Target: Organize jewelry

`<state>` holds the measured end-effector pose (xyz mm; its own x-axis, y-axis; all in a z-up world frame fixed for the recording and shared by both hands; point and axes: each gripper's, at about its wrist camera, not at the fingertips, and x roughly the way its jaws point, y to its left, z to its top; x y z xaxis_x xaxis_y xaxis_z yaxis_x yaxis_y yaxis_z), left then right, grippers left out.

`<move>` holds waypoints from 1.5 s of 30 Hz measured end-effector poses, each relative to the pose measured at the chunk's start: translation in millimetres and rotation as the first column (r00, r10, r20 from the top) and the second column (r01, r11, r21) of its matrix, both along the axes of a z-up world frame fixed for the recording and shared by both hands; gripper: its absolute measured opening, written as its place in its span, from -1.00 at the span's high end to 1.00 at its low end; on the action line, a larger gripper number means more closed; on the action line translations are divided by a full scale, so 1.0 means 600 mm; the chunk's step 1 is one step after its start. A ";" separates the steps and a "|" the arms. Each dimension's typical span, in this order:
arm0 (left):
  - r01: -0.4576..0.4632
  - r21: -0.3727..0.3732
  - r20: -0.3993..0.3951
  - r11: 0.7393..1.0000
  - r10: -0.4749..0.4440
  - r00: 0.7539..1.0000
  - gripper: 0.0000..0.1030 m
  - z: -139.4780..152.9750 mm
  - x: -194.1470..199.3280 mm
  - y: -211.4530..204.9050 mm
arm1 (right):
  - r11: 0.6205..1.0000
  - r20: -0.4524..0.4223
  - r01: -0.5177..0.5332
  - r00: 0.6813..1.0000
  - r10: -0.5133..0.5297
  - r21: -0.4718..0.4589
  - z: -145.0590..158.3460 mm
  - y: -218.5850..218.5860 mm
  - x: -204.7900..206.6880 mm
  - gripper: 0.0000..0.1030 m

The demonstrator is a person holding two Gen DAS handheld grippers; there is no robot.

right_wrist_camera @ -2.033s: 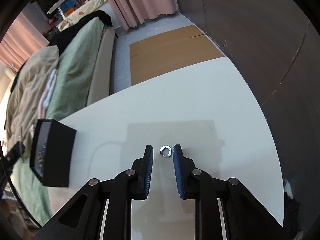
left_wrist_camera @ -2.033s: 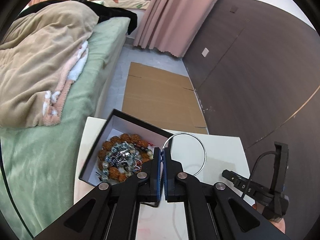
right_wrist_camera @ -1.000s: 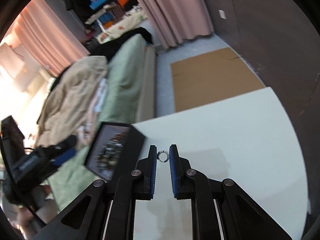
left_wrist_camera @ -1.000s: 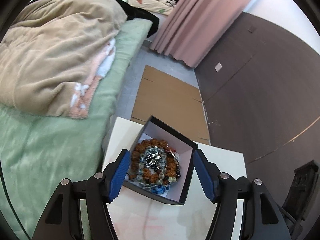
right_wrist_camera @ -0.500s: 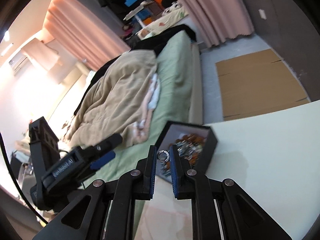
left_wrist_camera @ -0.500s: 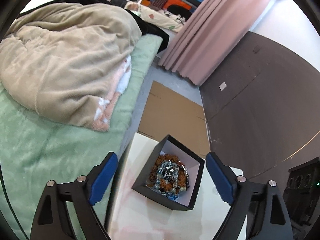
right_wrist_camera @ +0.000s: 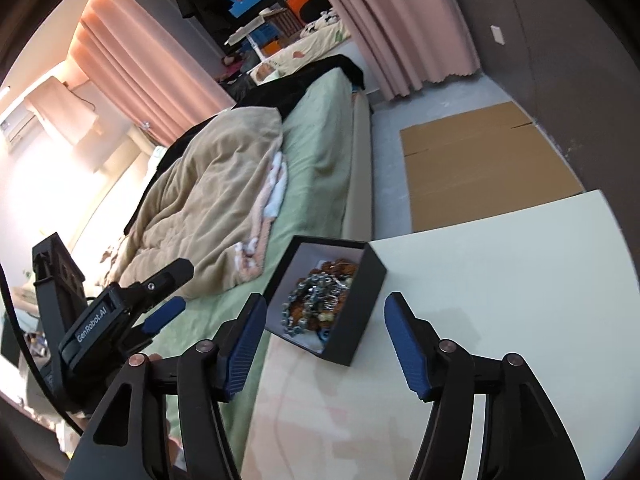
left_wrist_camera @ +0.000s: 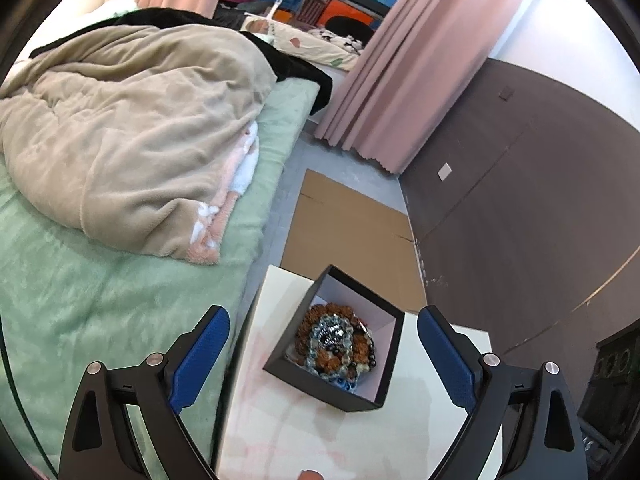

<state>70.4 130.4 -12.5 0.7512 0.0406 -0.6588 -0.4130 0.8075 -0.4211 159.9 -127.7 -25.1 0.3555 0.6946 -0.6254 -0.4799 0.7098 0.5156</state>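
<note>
The black box sits at the corner of the white table, next to the green bed. It is full of beads. The left claw and the right claw are both opening, with nothing pinched between them.

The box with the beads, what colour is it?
The box is black outside, white inside; clearest in the right wrist view.

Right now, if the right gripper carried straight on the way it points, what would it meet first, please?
Most likely the black jewelry box at the table's edge: it sits between the opening, empty jaws of the right gripper, probably its near wall or the beads inside, though depth is unclear.
</note>
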 end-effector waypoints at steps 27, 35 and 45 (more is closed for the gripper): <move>0.209 0.289 -0.048 0.934 -0.204 0.978 -0.93 0.030 -0.029 -0.177 | 0.971 0.116 0.181 0.980 -0.164 -0.158 0.028 -0.142 -0.049 -1.00; 0.218 0.330 -0.011 0.919 -0.227 0.974 -0.99 0.042 -0.045 -0.192 | 0.961 0.174 0.202 0.970 -0.170 -0.189 0.039 -0.168 -0.065 -1.00; 0.219 0.367 0.026 0.904 -0.246 0.969 -0.99 0.060 -0.062 -0.200 | 0.968 0.231 0.175 0.964 -0.131 -0.181 0.056 -0.176 -0.086 -1.00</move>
<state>33.0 10.7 23.3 0.8117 0.0831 -0.5781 -0.1754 0.9788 -0.1055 108.2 -233.0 8.5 0.5890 0.4910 -0.6418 -0.4413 0.8608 0.2535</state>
